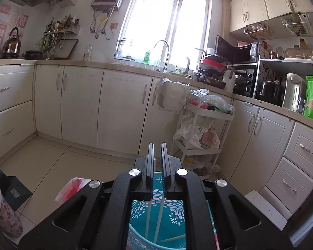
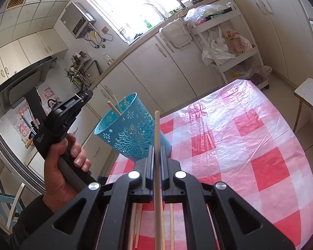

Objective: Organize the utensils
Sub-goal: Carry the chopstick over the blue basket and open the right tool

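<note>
The blue cup [image 2: 131, 131] stands tilted on the desk [image 2: 250, 137], just ahead of the right gripper [image 2: 157, 153] and a little to its left. It is a tapered plastic holder with cut-out flower patterns in its wall, and pale chopsticks [image 2: 114, 107] lean inside it, their tips showing above the rim. The right jaws are pressed tight on a single chopstick [image 2: 157, 129], a smooth pale rod that runs straight out beyond the jaw tips. More loose sticks [image 2: 135, 218] lie flat on the desk beneath the jaws.

The left gripper [image 1: 157, 156], held in a hand [image 2: 66, 166] left of the cup, has its jaws nearly closed with a narrow gap; seen from the left wrist, nothing is plainly pinched. The cup's open mouth [image 1: 156, 225] sits directly below those jaws, with sticks lying inside.

The desk wears a glossy, crinkled red-and-white checked cover, bare ahead and right of the right jaws up to its far edge. Cream cabinets [image 1: 119, 108] and a white cart [image 1: 206, 129] stand beyond open floor.
</note>
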